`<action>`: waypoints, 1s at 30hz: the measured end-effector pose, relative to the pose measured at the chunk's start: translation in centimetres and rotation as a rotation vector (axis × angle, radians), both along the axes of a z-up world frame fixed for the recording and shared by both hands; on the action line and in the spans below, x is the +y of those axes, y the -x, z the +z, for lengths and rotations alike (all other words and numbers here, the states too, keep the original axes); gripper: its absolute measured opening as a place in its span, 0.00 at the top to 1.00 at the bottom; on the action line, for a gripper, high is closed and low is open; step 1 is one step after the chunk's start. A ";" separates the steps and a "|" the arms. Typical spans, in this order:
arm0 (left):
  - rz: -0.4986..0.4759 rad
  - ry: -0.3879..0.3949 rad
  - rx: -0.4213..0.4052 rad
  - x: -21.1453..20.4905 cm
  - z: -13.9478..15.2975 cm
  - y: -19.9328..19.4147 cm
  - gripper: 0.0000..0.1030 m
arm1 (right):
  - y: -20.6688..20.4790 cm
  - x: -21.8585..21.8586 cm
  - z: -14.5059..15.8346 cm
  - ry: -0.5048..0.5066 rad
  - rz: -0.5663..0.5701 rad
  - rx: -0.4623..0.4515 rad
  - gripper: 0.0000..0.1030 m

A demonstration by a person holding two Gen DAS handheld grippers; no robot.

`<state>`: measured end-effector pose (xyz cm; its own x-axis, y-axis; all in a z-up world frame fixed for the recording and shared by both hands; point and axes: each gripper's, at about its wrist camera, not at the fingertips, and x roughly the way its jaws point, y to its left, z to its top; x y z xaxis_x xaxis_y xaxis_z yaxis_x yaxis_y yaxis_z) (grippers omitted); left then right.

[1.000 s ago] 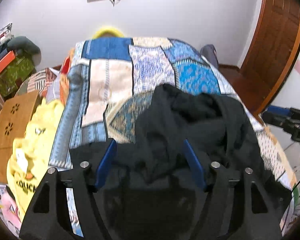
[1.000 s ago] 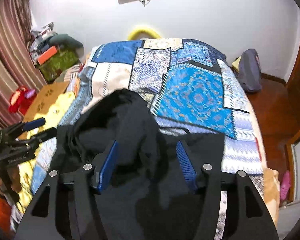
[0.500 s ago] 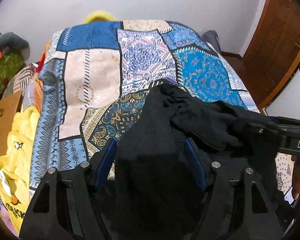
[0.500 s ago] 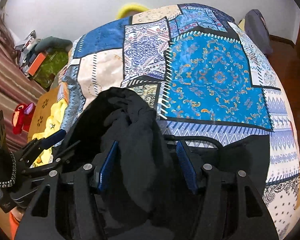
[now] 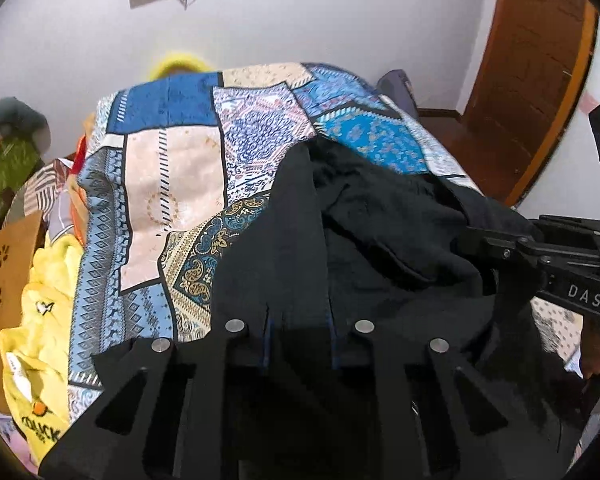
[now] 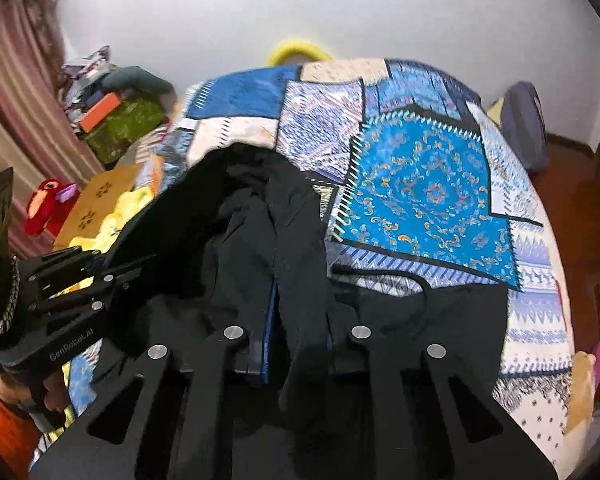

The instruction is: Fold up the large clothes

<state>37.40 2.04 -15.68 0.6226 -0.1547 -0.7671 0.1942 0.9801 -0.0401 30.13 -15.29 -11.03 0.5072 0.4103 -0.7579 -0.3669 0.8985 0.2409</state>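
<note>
Both sets of jaws, wide apart a second ago, now closing onto black garment [image 5: 364,240], cloth bunched between blue pads. Left gripper [image 5: 300,326] pinches near-left edge; right gripper [image 6: 298,332] pinches central ridge. Garment lies crumpled on near end of patchwork bed [image 5: 172,168], no longer loose on it. Advice: confirm single layer per grip, lift evenly, pull apart to flatten before folding.
</note>
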 end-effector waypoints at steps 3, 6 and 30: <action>-0.017 0.022 -0.009 0.2 1.0 2.8 0.82 | 2.9 -0.2 0.7 0.028 0.010 -0.035 0.85; -0.030 0.030 0.000 0.5 1.2 5.7 0.82 | 5.7 -0.1 0.3 0.069 0.037 -0.044 0.85; 0.087 -0.060 -0.086 6.1 5.3 19.2 0.47 | 13.2 -5.0 4.2 0.020 -0.002 -0.007 0.66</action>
